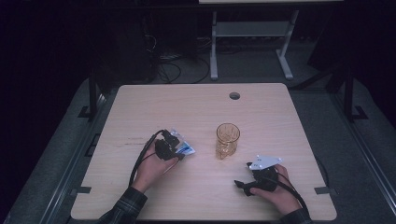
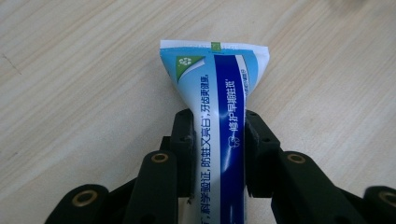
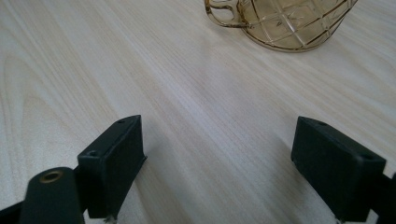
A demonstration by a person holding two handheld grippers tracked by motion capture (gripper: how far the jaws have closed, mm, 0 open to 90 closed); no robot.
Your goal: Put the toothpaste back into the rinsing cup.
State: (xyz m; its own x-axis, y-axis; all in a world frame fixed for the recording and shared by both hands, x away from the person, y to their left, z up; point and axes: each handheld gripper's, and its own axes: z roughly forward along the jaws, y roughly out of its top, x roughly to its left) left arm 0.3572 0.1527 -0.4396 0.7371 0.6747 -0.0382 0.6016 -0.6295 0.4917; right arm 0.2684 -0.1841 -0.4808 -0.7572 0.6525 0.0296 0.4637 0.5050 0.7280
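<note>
Left tongs [image 2: 215,154] clenched on a blue-and-white plastic toothpaste tube [image 2: 215,107]; both black pads press its sides, flat crimped end pointing away over the pale wood-grain worktop [image 1: 280,116]. In the high view the tube [image 1: 186,148] sits left of centre. Right tongs [image 3: 217,163] released, jaws wide apart with bare worktop between. Amber cut-pattern glass mug [image 1: 227,140] stands upright between the two hands, apart from both, handle seen from the right gripper view
</note>
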